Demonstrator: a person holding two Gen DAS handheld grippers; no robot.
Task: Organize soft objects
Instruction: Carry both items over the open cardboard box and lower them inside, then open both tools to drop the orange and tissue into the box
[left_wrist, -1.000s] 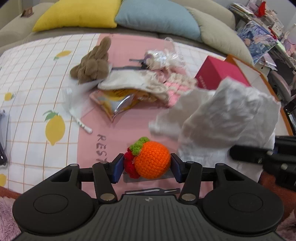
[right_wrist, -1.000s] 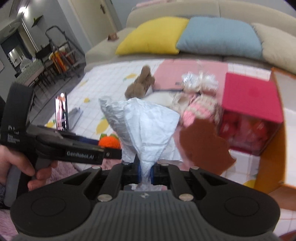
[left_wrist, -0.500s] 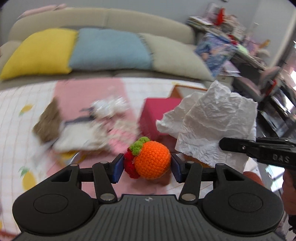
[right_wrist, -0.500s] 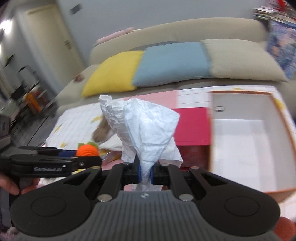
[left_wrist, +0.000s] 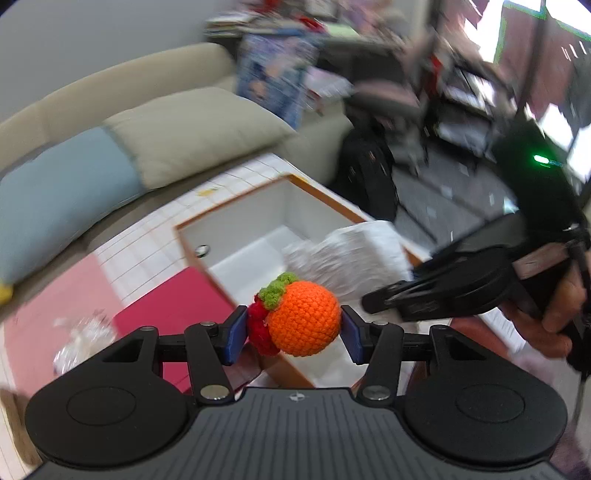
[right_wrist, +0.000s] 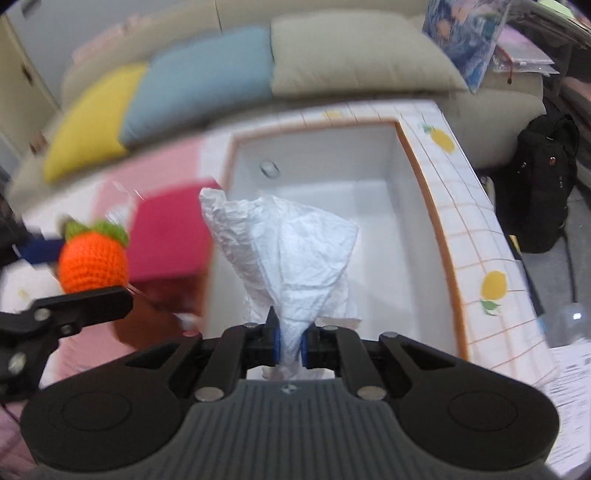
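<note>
My left gripper (left_wrist: 293, 334) is shut on an orange crocheted fruit (left_wrist: 303, 317) with a green top and a red piece beside it, held above the near edge of the white box (left_wrist: 236, 229). The fruit also shows in the right wrist view (right_wrist: 94, 262). My right gripper (right_wrist: 290, 347) is shut on a crumpled white cloth (right_wrist: 291, 254) and holds it over the open white box (right_wrist: 402, 221), which has an orange rim. In the left wrist view the cloth (left_wrist: 351, 254) hangs over the box's right side.
A red box (left_wrist: 166, 314) (right_wrist: 170, 236) stands left of the white box. Cushions (right_wrist: 354, 59) line the sofa behind. A clear wrapped item (left_wrist: 85, 339) lies on the pink cloth. A black backpack (right_wrist: 543, 173) sits on the floor at the right.
Both grippers have swung right from the pile of soft things towards the white box, each still holding its object. The box now lies directly ahead of them.
</note>
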